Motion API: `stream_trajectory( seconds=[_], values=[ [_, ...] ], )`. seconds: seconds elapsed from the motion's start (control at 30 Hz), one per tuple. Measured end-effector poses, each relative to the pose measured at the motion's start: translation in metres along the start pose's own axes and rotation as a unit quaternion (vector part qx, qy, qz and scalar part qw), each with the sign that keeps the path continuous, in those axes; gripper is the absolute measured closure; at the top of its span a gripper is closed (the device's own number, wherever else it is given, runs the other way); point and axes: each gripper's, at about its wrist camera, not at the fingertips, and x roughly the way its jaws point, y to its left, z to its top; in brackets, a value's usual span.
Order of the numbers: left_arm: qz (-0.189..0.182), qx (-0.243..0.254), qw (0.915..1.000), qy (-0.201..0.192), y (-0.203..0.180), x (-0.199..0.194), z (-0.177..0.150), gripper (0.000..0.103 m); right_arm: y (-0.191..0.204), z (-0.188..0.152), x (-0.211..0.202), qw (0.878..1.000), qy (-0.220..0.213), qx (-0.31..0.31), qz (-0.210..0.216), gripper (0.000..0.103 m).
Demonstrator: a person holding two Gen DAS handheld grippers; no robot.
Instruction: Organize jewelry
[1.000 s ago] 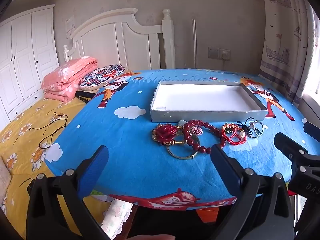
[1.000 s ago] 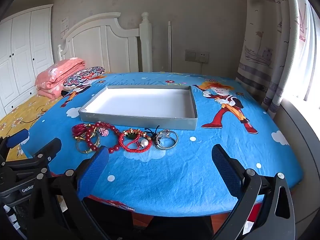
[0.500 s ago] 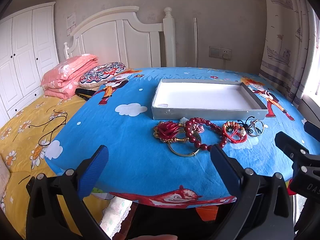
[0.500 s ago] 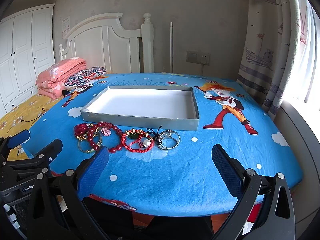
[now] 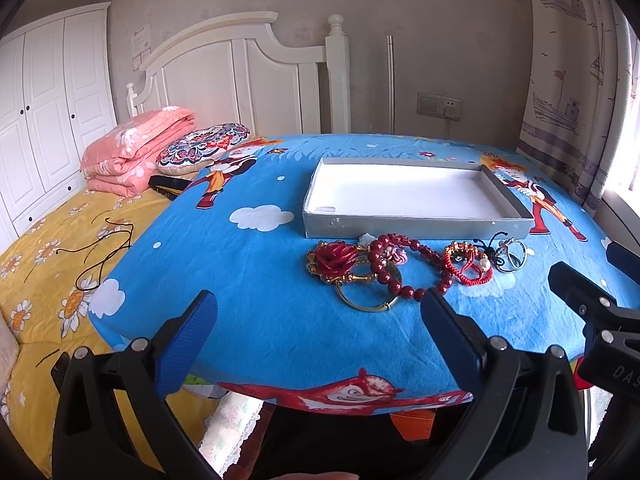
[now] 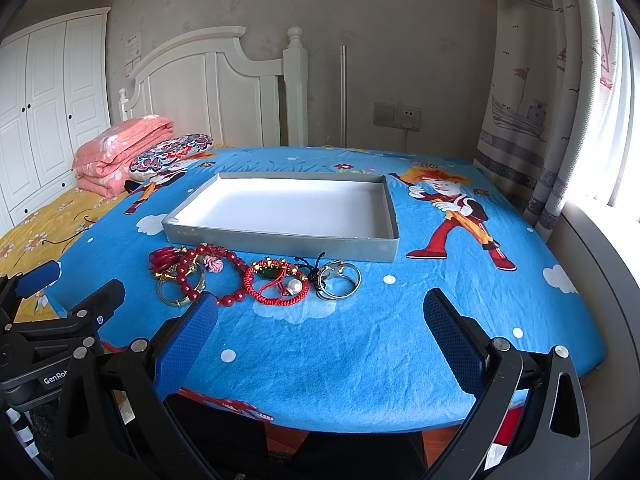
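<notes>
Jewelry (image 6: 256, 278) beside tray (image 6: 280, 236), beyond both jaws; jaws spread wide, empty.

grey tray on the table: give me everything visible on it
The tray is a shallow rectangle with low grey walls and a white floor, cardboard by the look. It lies flat on the blue cloth, open-topped, with nothing inside. The jewelry lies in a row before its near wall; whether any touches it is unclear.

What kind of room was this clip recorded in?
Most likely a bedroom, perhaps a child's. A white headboard stands by the wall, a folded pink quilt lies on yellow bedding, and a white wardrobe fills the left side. The jewelry sits on a cartoon-print blue cloth.
</notes>
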Motion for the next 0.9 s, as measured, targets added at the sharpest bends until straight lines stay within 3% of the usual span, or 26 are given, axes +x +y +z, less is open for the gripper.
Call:
stream_trajectory(
  seconds=[0.9],
  values=[
    [-0.013,-0.005,0.9999,0.004,0.0029,-0.0016,0.0003,0.004,0.0016,0.0017,-0.0044,1.0,0.0,0.0,0.003,0.007]
  ],
)
